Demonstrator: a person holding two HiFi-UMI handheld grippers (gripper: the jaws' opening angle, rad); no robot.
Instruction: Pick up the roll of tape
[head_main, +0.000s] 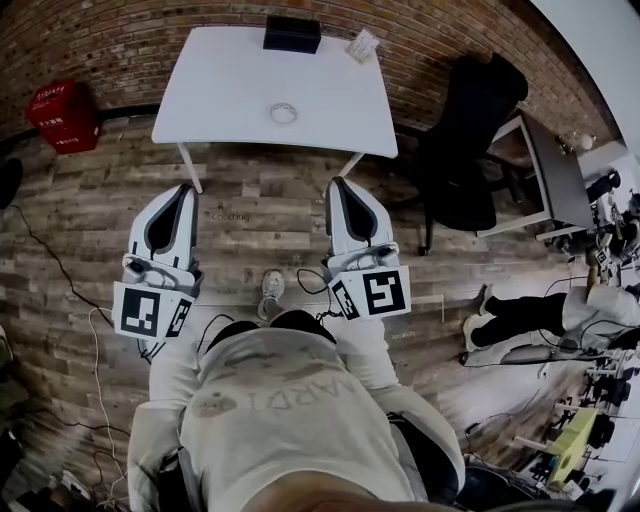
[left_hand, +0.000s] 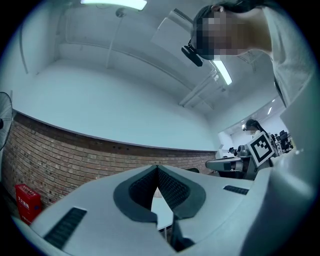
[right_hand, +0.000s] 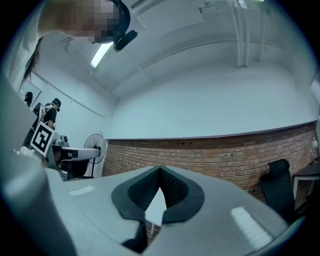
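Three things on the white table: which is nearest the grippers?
The roll of tape, a pale ring mid-table; the black box and small packet sit at the far edge.

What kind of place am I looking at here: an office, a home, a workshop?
Probably a lab or workshop in a loft-style office: a red brick wall, a white rectangular table on a wood-plank floor, a black office chair, and desks crowded with equipment at the right.

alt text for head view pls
A person stands facing a white table with a roll of tape on it, holding the left hand-held gripper and right hand-held gripper shut, short of the table. A black chair stands at right.
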